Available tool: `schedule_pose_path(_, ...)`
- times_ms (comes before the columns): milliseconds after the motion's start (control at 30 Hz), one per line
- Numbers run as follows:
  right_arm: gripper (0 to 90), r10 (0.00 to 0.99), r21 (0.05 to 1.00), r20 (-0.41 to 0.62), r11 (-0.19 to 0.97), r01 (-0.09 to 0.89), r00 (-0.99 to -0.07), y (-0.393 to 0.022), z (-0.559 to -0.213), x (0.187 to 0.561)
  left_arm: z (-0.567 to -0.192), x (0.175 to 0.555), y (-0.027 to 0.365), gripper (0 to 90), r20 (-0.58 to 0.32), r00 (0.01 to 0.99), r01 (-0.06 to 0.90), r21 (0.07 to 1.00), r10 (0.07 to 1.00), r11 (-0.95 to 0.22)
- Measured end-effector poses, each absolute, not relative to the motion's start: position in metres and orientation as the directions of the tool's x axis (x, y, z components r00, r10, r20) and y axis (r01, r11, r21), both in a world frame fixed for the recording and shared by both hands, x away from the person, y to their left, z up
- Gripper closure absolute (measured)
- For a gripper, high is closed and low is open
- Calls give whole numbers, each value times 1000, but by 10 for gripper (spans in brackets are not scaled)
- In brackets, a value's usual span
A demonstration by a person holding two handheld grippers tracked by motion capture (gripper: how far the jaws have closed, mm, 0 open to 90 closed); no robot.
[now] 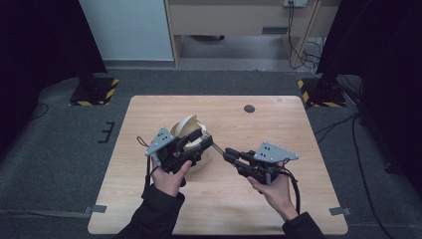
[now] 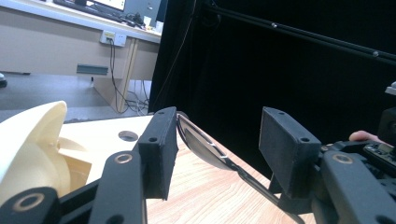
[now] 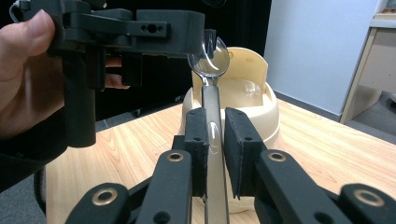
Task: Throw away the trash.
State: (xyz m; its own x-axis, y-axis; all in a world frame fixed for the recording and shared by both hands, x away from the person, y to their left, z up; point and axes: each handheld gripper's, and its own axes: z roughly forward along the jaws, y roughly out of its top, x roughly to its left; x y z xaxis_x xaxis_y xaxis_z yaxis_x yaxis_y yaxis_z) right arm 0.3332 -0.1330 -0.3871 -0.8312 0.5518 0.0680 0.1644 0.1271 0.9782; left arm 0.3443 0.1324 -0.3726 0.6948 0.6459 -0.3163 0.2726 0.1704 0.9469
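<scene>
Spoon handover half made

Above the worktop [image 1: 278, 199] centre, the right claw [image 3: 215, 140] clamped a metal spoon [image 3: 212, 63] by its handle, bowl pointing to nine o'clock. The left claw [image 2: 217, 149] stood wide around that bowl, not yet closed. Just behind sat a cream lidded container [image 1: 188, 128]; grasp and release apparently remained.

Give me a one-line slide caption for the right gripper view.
Right gripper clamps a metal spoon by its handle, bowl raised before the cream lidded container and beside the left gripper.
</scene>
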Motion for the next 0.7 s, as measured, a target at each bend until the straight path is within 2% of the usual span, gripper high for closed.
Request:
schedule_pose_path(367, 801, 550, 978, 67, 128, 163, -832, -132, -388, 333, -371, 342, 129, 469, -312, 715, 258, 949, 626, 179)
schedule_pose_path(700, 801, 547, 979, 70, 122, 162, -834, -132, -387, 332, -372, 343, 123, 532, -310, 711, 272, 949, 631, 159)
